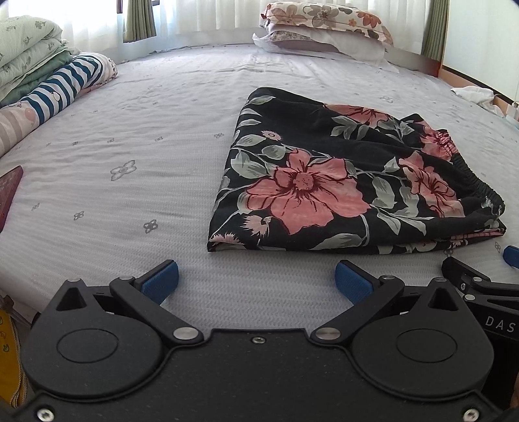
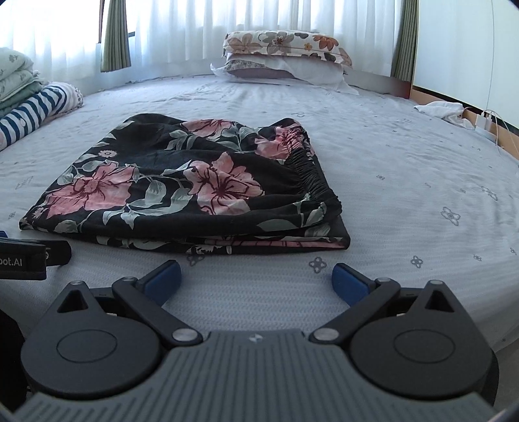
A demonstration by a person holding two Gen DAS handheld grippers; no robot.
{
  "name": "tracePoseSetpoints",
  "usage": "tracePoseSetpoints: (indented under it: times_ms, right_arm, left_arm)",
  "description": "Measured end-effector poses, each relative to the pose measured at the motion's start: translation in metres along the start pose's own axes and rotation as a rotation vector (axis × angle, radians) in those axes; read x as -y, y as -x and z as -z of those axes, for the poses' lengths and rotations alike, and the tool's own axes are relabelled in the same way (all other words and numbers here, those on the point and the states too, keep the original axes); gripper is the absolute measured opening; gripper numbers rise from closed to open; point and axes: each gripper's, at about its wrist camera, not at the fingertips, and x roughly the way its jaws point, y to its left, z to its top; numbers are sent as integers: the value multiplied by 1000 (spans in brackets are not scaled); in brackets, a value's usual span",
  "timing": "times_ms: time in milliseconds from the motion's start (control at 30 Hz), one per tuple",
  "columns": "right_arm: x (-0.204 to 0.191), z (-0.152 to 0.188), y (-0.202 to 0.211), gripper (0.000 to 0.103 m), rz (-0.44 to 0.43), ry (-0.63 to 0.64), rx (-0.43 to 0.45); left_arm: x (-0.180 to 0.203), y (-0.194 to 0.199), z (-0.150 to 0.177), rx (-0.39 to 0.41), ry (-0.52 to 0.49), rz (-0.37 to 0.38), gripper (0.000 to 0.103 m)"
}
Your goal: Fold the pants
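Black pants with pink flowers lie folded into a flat stack on the grey bedsheet, the elastic waistband on the right side. They also show in the right wrist view. My left gripper is open and empty, just in front of the stack's near left corner. My right gripper is open and empty, just in front of the stack's near right corner. Each gripper's body edges into the other's view: the right one and the left one.
The bed stretches wide around the pants. Stacked pillows sit at the far end. Folded quilts and a striped roll lie along the left edge. A white cloth and a charger with cable lie at the right edge.
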Motion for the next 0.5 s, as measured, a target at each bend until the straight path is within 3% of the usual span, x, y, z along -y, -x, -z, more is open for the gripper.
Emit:
tracePoseSetpoints:
  times_ms: [500]
  right_arm:
    - [2,-4,-6,103,-22,17,-35]
  left_arm:
    - [-2,-3,-1,-5,-8,16,103]
